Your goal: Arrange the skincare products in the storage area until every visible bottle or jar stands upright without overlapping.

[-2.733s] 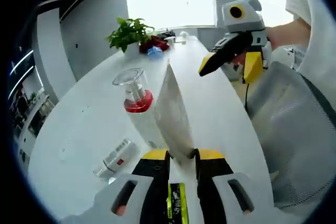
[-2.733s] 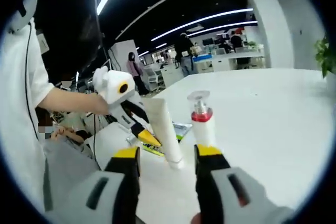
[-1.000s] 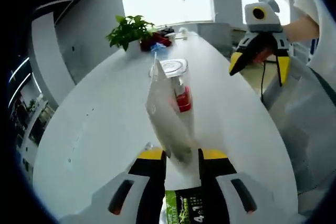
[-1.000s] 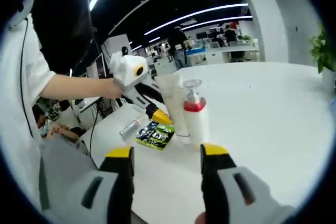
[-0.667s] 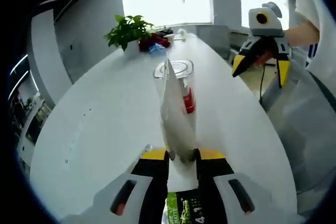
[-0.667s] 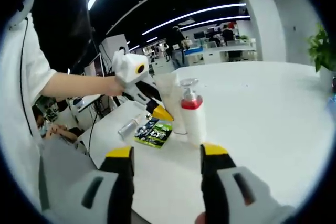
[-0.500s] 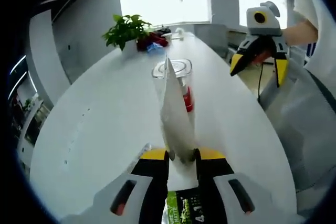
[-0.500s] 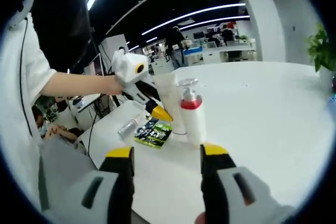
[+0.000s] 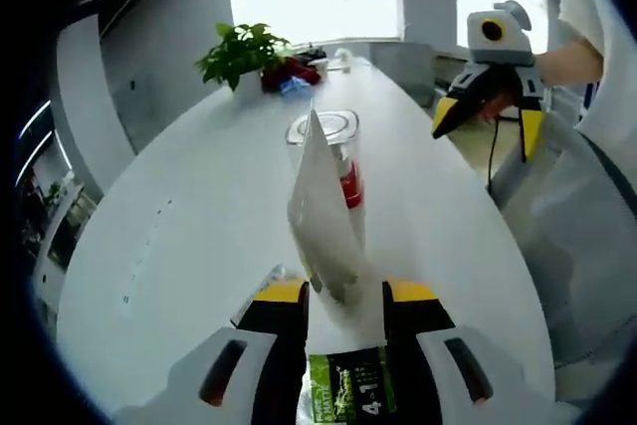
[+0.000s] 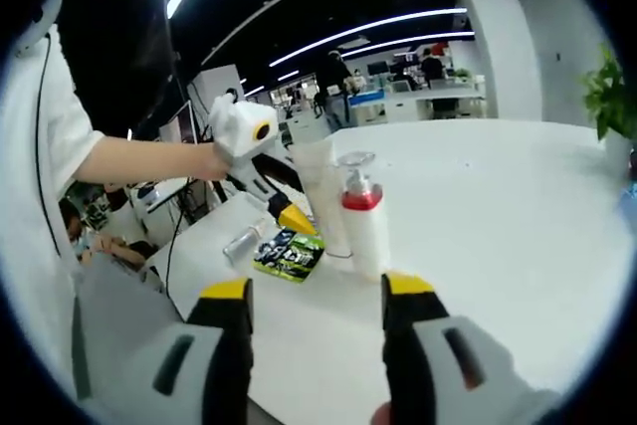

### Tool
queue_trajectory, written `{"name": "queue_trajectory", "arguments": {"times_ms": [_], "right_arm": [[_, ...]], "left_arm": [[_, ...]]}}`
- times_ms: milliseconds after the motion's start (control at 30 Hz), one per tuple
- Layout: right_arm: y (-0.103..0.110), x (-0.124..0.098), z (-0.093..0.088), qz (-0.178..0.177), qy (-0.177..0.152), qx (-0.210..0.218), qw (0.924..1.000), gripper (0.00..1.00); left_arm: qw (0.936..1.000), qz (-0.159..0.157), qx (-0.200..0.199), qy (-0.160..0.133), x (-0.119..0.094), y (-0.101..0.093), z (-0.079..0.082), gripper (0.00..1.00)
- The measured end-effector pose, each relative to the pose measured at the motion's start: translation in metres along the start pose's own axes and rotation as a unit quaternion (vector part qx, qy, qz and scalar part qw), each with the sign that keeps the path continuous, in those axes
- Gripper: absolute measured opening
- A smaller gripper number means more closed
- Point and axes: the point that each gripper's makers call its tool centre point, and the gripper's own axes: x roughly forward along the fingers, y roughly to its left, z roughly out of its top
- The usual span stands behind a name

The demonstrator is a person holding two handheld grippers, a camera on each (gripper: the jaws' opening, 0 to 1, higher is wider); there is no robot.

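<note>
A soft white tube (image 9: 323, 216) is standing cap-down on the smooth white table (image 9: 179, 236), its flat crimped end pointing up. The left gripper (image 9: 345, 296) is bracketing the tube's base with yellow-tipped jaws parted slightly wider than the tube; whether they are touching it is hard to tell. Just behind the tube, a white pump bottle (image 10: 365, 226) with a red collar and clear plastic cap is standing upright. Beside them a glossy green packet (image 10: 288, 253) is lying flat, printed with what looks like "4-1" in the left gripper view. A small clear bottle (image 10: 242, 243) is lying on its side near the packet. The right gripper (image 10: 317, 291) is hovering well apart from the products, jaws wide and holding nothing. A leafy potted plant (image 9: 239, 55) is sitting at the table's far end.
</note>
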Motion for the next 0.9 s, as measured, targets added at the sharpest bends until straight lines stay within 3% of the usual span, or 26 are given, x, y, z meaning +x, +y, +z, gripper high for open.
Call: {"name": "queue_trajectory", "arguments": {"times_ms": [233,433,733,900], "right_arm": [[0.003,-0.002,0.001,-0.001,0.000,-0.006,1.0000,0.57],[0.006,-0.005,0.002,-0.004,-0.002,-0.008,1.0000,0.61],[0.009,-0.008,0.001,-0.007,0.000,-0.010,0.9999,0.67],[0.011,-0.010,-0.001,-0.007,0.001,-0.009,0.9999,0.70]], "left_arm": [[0.9977,0.030,-0.059,-0.008,-0.013,-0.011,-0.016,0.37],[0.9915,0.068,-0.110,-0.009,-0.030,-0.018,-0.034,0.40],[0.9714,0.124,-0.200,-0.035,-0.054,-0.028,-0.049,0.57],[0.9527,0.163,-0.254,-0.033,-0.070,-0.041,-0.062,0.66]]}}
